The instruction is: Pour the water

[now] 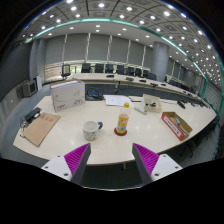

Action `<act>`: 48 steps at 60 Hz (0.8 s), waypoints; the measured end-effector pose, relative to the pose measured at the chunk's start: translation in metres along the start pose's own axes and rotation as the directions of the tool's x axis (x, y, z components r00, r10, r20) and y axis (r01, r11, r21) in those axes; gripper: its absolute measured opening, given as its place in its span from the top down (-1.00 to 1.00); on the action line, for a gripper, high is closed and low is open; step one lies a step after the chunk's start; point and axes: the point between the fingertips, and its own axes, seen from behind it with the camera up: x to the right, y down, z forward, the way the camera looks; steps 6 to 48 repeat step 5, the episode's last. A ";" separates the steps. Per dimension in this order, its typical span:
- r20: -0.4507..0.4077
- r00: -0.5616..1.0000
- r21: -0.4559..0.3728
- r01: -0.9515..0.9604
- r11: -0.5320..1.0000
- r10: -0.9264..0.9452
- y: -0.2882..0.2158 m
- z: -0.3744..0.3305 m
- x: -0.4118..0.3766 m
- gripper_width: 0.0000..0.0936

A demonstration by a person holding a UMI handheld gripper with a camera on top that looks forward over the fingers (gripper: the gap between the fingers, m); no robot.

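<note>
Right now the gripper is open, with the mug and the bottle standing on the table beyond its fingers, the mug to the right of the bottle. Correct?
Not quite. In the gripper view the mug stands left of the bottle, not right. The rest holds: the gripper is open and both stand on the table beyond its fingers.

fingers (111, 160) apart, empty | mug (91, 130) beside bottle (123, 122), possibly juice | both on table (110, 145) ahead

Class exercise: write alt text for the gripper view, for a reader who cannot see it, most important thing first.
An open gripper hangs above the near edge of a long pale table, holding nothing; beyond its fingers stand a white mug and a bottle with an orange drink. Farther off lie a red tray, a white box and papers, in an office with ceiling lights.
</note>
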 end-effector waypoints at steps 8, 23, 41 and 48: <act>0.014 1.000 0.000 0.002 1.000 -0.002 0.001 -0.004 -0.007 -0.84; 0.014 1.000 0.000 0.002 1.000 -0.002 0.001 -0.004 -0.007 -0.84; 0.014 1.000 0.000 0.002 1.000 -0.002 0.001 -0.004 -0.007 -0.84; 0.014 1.000 0.000 0.002 1.000 -0.002 0.001 -0.004 -0.007 -0.84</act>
